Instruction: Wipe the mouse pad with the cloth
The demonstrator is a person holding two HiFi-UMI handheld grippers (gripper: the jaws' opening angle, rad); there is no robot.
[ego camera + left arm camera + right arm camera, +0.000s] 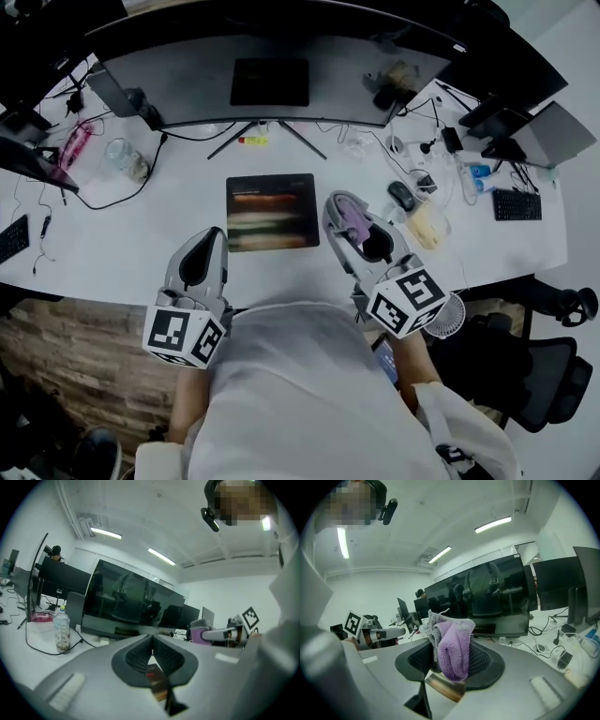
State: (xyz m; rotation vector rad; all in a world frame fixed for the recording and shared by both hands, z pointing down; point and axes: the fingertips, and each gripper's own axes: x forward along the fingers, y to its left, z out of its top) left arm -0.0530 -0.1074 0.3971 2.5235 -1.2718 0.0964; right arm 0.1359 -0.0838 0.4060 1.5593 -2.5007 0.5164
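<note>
Head view looks steeply down on a white tabletop (141, 239) with the dark, rectangular mouse pad (272, 212) lying flat at its middle, just below the stand of a wide curved monitor (272, 80) at 12 o'clock. The left gripper (217, 234) sits at the pad's 7 o'clock corner, just beside it, and whether it touches cannot be told. In the left gripper view its jaws are pressed together with nothing between them, and a sliver of the pad shows below them.

The right gripper (337, 202) is at the pad's 3 o'clock edge, close beside it but not over it. In the right gripper view the jaws are clamped on the cloth (452, 656), a purple and grey fleecy wad that bulges up above the pads. The cloth is off the pad, held just to the pad's right.

A dark mouse (401, 195) lies further out at 3 o'clock, beyond the right gripper. A clear bottle (127, 159) stands at 10 o'clock near a black cable. A small keyboard (517, 204) lies far out at 3 o'clock.
</note>
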